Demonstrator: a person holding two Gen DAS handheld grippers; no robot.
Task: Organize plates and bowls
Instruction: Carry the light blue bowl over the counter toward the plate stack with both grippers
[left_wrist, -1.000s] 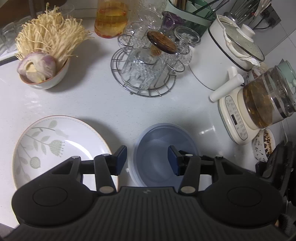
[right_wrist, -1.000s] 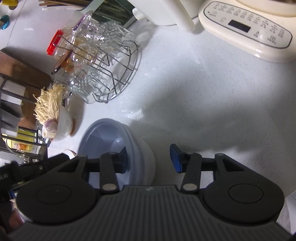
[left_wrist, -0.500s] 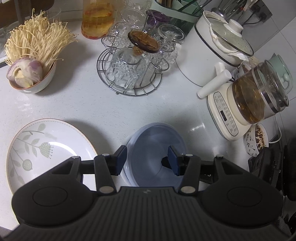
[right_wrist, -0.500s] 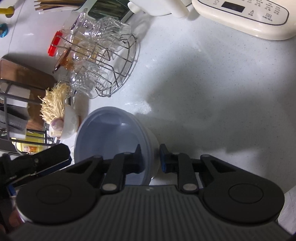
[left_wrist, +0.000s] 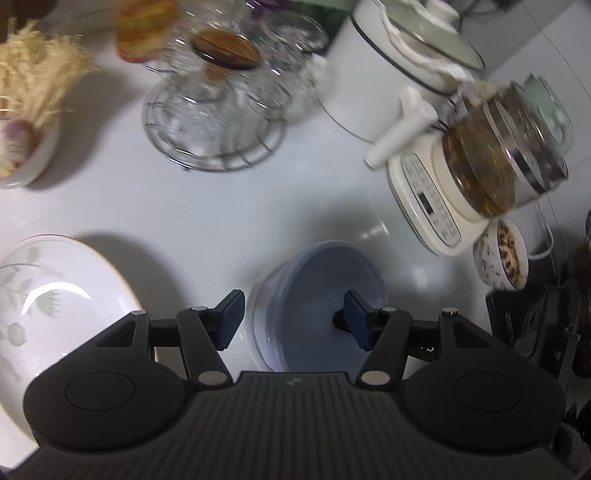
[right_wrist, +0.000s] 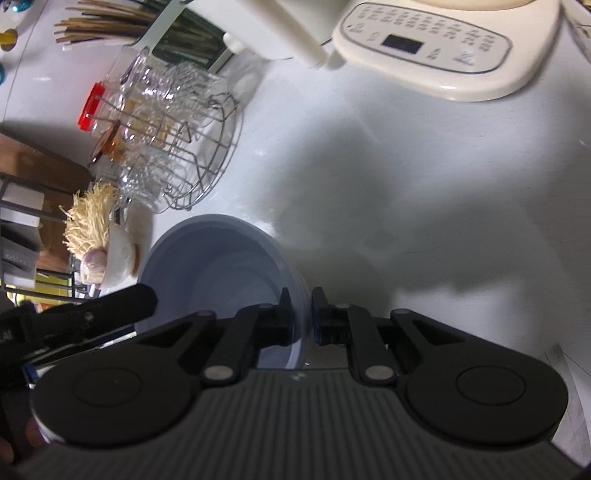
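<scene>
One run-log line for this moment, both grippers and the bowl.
right gripper: shut on blue bowl rim | left gripper: jaws opening, astride bowl's other rim, pads clear | floral plate: on counter, untouched

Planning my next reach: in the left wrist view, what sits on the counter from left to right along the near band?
Floral plate → blue bowl → small patterned bowl holding grains.
</scene>
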